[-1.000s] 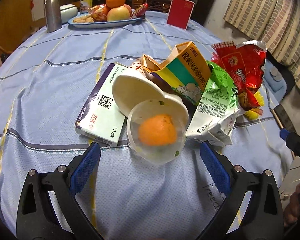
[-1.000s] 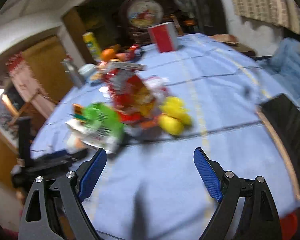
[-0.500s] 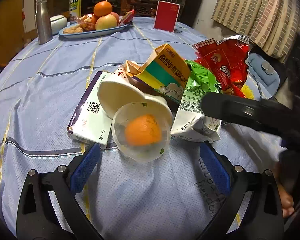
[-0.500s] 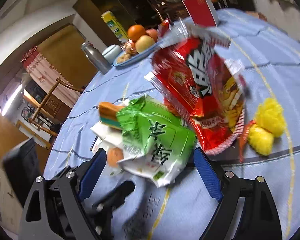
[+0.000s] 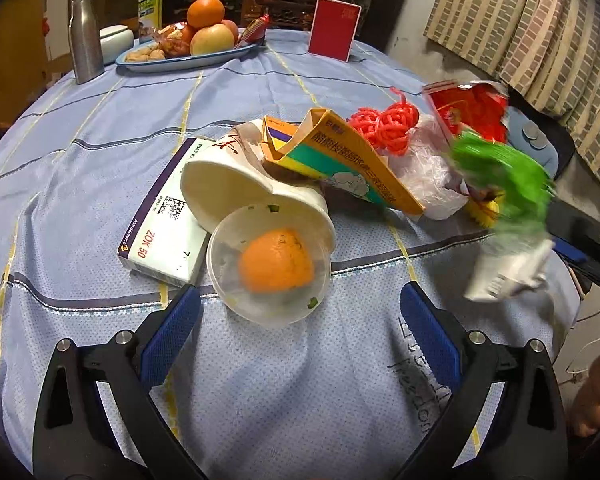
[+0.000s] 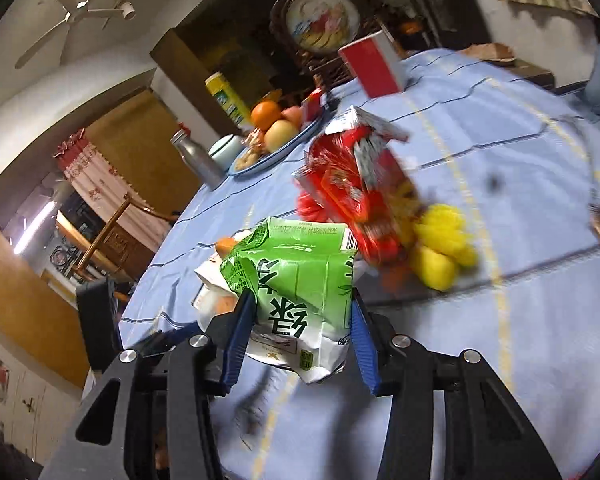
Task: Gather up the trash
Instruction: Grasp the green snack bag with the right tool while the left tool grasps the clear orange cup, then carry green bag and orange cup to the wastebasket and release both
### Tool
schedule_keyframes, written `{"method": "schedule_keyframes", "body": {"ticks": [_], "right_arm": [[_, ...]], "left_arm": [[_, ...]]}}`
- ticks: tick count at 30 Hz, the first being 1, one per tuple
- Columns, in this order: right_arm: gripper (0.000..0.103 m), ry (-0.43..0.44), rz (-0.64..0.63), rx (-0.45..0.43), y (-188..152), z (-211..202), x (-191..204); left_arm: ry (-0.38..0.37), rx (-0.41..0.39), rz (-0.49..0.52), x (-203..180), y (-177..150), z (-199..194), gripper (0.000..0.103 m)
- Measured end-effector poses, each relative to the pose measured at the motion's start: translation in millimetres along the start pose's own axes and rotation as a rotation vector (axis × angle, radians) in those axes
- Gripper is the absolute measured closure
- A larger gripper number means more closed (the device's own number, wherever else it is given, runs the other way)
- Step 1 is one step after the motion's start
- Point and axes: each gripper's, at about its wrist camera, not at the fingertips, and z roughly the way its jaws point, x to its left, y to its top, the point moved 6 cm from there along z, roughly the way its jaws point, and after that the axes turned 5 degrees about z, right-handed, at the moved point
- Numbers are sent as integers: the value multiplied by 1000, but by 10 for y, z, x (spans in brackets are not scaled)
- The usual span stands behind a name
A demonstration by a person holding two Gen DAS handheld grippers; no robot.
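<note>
Trash lies heaped on the blue tablecloth (image 5: 100, 160): a white paper cup (image 5: 236, 184), a clear cup (image 5: 268, 268) holding something orange, a yellow-orange carton (image 5: 340, 160), a medicine box (image 5: 164, 220), red mesh (image 5: 384, 128), a clear bag (image 5: 424, 176) and a red snack bag (image 5: 472, 112) (image 6: 356, 184). My left gripper (image 5: 296, 300) is open, just short of the clear cup. My right gripper (image 6: 302, 304) is closing, its pads pressing the crumpled green carton (image 6: 296, 276). That carton (image 5: 504, 184) shows blurred at the pile's right, off the cloth.
At the far side stand a fruit plate (image 5: 180, 60), a metal bottle (image 5: 85, 36) and a red box (image 5: 334, 28). Yellow mesh (image 6: 440, 248) lies by the snack bag. A person's hand (image 5: 596, 400) is at the table's right edge. A wooden chair (image 6: 112, 232) stands beyond.
The right gripper came in on the green carton, closed on it and pulled it off the pile to the right, uncovering the red mesh and clear bag. The left gripper stayed put.
</note>
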Motion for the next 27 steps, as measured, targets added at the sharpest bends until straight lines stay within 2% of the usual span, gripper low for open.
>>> {"method": "schedule_keyframes", "body": {"ticks": [3, 6, 10, 12, 13, 16, 18, 19, 21, 22, 27], "right_arm": [[57, -37, 6, -14, -14, -146, -154], [56, -115, 9, -25, -54, -234, -361], [52, -138, 24, -34, -79, -239, -503], [39, -147, 16, -39, -72, -224, -501], [37, -153, 12, -39, -80, -207, -483], [34, -149, 18, -24, -111, -133, -462], [34, -139, 34, -9, -156, -78, -479], [36, -131, 41, -2, -172, -33, -493], [72, -80, 55, 14, -202, -1, -469], [83, -66, 59, 18, -213, -8, -451], [82, -72, 16, -35, -206, -195, -341]], "left_arm": [[6, 9, 2, -6, -4, 13, 7], [21, 34, -9, 21, 3, 45, 7], [28, 55, -50, 106, 34, 62, 7], [28, 51, -63, 148, 55, 47, 8], [35, 47, -65, 166, 72, 40, 9], [47, 46, -33, 145, 104, 42, 28], [52, 45, -6, 111, 117, 57, 46], [52, 46, 1, 97, 115, 62, 48], [43, 40, 10, 72, 111, 52, 48], [40, 31, 11, 68, 108, 35, 48], [17, -22, 2, 60, 78, -173, 48]]}}
